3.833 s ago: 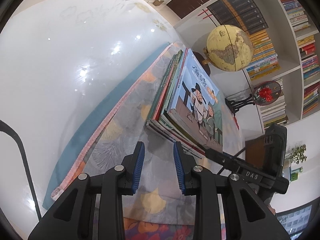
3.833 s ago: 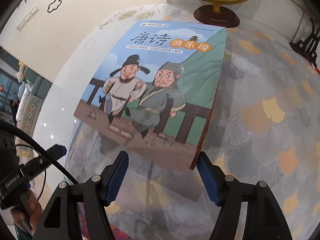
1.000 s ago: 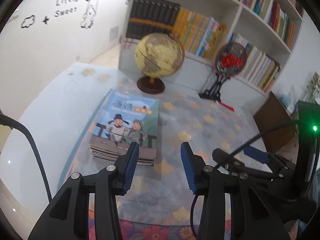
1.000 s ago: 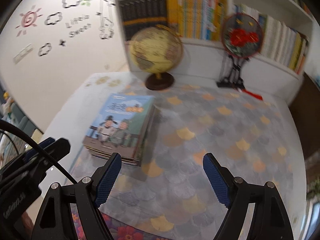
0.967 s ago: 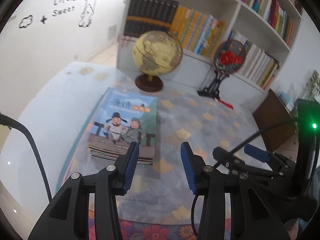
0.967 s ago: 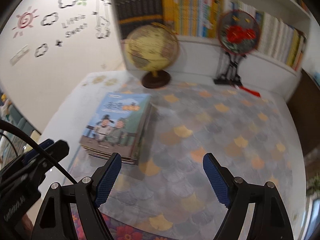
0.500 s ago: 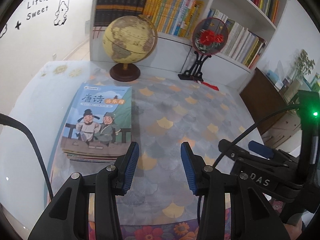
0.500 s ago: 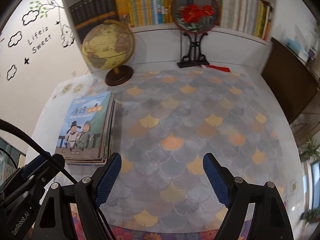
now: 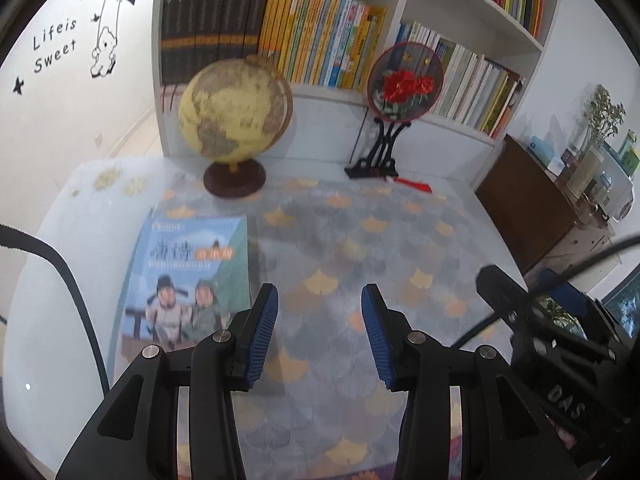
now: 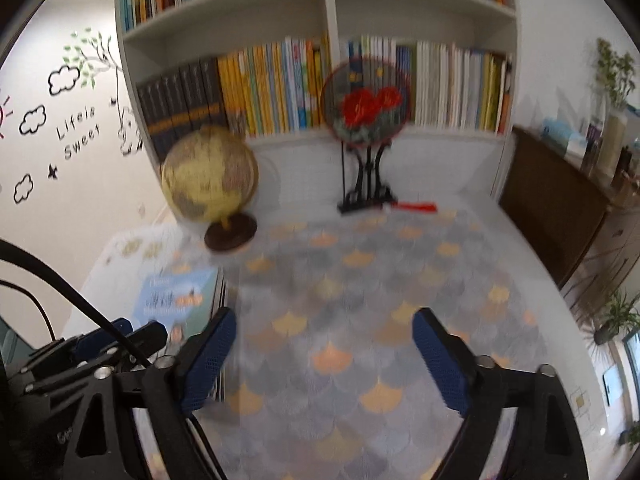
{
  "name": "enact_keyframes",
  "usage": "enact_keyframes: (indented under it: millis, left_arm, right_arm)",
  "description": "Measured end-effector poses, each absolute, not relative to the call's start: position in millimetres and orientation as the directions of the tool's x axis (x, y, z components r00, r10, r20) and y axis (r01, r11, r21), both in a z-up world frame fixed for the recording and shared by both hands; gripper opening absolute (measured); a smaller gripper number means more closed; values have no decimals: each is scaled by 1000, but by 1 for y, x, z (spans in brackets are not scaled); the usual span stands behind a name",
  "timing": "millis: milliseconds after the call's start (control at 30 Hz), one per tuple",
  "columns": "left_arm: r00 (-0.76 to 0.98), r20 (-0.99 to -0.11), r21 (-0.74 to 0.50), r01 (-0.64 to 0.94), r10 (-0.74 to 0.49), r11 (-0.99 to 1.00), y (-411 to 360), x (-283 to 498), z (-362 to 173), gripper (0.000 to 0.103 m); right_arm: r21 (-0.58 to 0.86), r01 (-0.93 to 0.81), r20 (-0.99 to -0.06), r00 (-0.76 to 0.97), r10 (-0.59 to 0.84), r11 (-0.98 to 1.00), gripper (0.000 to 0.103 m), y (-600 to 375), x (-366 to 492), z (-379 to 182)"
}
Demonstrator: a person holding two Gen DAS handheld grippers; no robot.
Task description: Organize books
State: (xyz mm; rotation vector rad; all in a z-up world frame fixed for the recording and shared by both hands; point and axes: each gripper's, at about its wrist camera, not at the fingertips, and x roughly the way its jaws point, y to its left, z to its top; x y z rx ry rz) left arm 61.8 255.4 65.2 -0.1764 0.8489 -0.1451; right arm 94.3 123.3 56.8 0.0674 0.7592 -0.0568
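Now book stack flat on table; right gripper opening, empty.

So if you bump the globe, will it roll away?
Probably not: the globe sits on a round wooden base. It looks top-heavy, the ball being wider than the base, so a hard bump might tip it. The ball may spin.

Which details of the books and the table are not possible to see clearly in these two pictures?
- Book stack, left wrist view: near corner hidden behind the left claw; the number of books cannot be counted.
- Same stack, right wrist view: blurred, mostly covered by the right claw, whose jaws are opening with nothing between them.
- Shelf books: spine titles too small.
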Motion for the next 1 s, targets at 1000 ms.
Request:
enact_keyframes:
  millis: [1000]
  left_arm:
    - [618, -756, -249, 35, -217, 968, 237, 67, 53, 42]
  right_arm:
    - [43, 129, -735, 676, -57, 991, 92, 105, 114, 38]
